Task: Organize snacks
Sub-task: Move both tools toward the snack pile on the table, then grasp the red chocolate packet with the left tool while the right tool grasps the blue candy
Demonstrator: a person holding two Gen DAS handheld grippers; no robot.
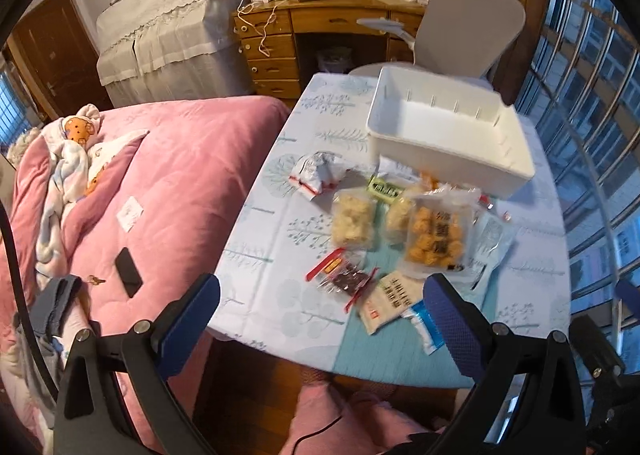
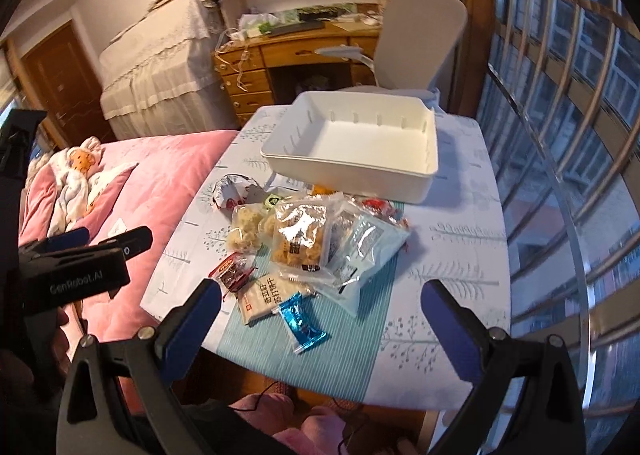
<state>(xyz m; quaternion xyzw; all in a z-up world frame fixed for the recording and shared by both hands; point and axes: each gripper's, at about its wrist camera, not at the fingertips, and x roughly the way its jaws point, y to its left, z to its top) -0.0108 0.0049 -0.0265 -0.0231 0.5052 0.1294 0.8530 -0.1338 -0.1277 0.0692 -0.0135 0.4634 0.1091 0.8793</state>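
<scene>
A pile of snack packets lies mid-table: a clear bag of orange-brown puffs [image 1: 436,235] [image 2: 300,243], a pale puff bag [image 1: 354,219] [image 2: 244,231], a red-edged dark snack [image 1: 344,279] [image 2: 234,273], a white cracker pack [image 1: 390,301] [image 2: 268,297], a blue wrapper [image 1: 424,325] [image 2: 302,321]. An empty white bin [image 1: 452,135] [image 2: 360,147] stands behind them. My left gripper [image 1: 320,307] is open and empty near the table's front edge. My right gripper [image 2: 320,311] is open and empty above the front edge.
The small table [image 1: 272,255] [image 2: 460,239] has a tree-print cloth. A pink bed [image 1: 180,175] with a phone [image 1: 128,273] lies left. A grey chair [image 1: 472,31], a wooden desk [image 1: 320,19] and window bars [image 2: 560,95] are behind and right. The left gripper shows in the right wrist view [image 2: 80,259].
</scene>
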